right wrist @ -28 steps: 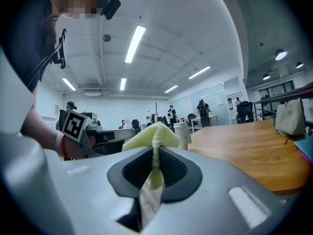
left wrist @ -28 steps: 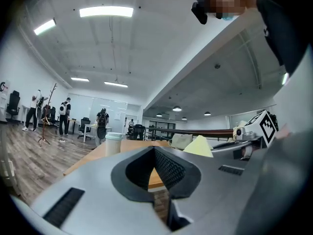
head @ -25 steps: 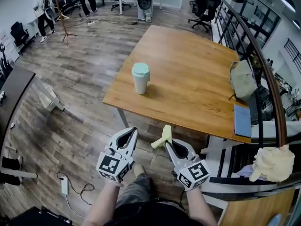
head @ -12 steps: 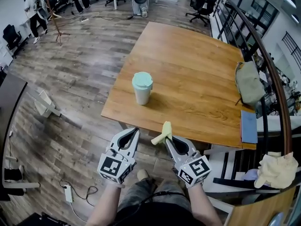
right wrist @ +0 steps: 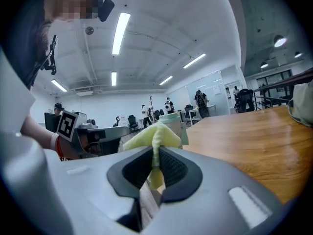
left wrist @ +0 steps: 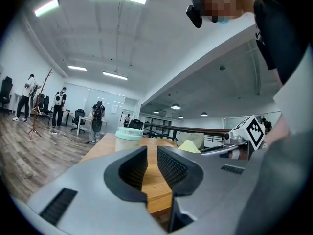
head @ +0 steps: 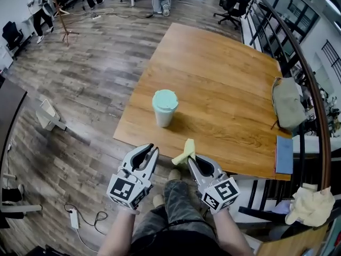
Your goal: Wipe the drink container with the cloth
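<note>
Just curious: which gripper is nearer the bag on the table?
Right. The bag lies ahead and right of the right gripper; the left gripper, empty jaws just opening, is farther left.

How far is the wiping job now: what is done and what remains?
Done: the yellow cloth is clamped in the right tongs. In hand: both tongs are short of the table; the left tongs, empty, have just been opening slightly. Left: the cup stands untouched on the table, so all wiping remains.

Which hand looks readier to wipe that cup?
The right gripper: it pinches the yellow cloth, and the cup stands on the table ahead of it.
</note>
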